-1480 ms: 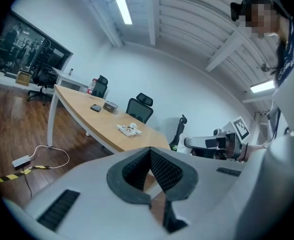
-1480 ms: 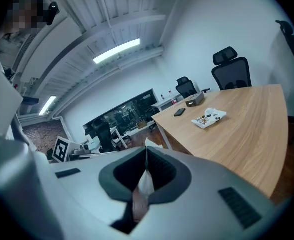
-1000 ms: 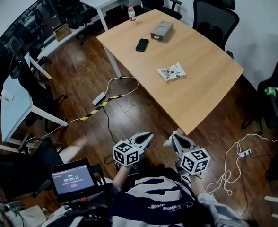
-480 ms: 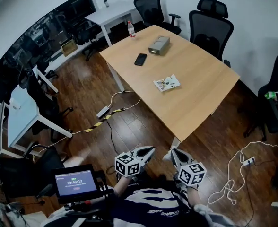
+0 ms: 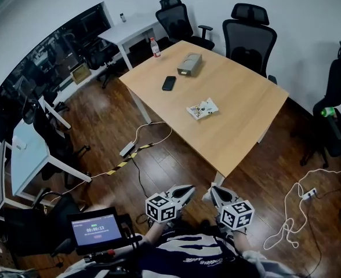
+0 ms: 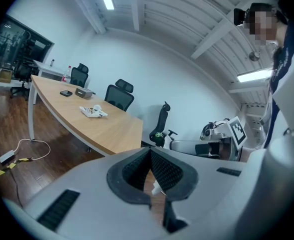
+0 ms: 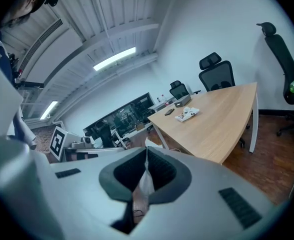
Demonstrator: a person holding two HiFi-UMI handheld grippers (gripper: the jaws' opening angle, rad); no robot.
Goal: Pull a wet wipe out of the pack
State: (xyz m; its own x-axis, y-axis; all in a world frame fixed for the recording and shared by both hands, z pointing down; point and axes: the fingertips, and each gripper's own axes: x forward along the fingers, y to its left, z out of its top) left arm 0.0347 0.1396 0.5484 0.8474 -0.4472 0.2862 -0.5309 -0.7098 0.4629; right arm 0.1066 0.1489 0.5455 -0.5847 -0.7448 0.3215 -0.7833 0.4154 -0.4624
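Observation:
The wet wipe pack point(image 5: 202, 109) is a small flat white packet with print, lying in the middle of the wooden table point(image 5: 240, 126). It also shows as the pack point(image 6: 93, 112) in the left gripper view and the pack point(image 7: 187, 114) in the right gripper view. My left gripper point(image 5: 188, 189) and right gripper point(image 5: 212, 190) are side by side close to my body, over the floor, well short of the table. Each has its jaws closed tip to tip, left gripper point(image 6: 149, 151) and right gripper point(image 7: 146, 151), and neither holds anything.
On the table's far end lie a black phone point(image 5: 169, 83), a grey box point(image 5: 189, 63) and a bottle point(image 5: 154, 47). Office chairs point(image 5: 249, 30) stand behind the table. Cables and a power strip point(image 5: 127, 149) lie on the wood floor at left, and a white cord point(image 5: 295, 213) at right. A timer screen point(image 5: 95, 230) sits at lower left.
The head view has pulled back and up, so the table looks smaller and farther. Both grippers stay shut by my body. The timer went from 12 to 13.

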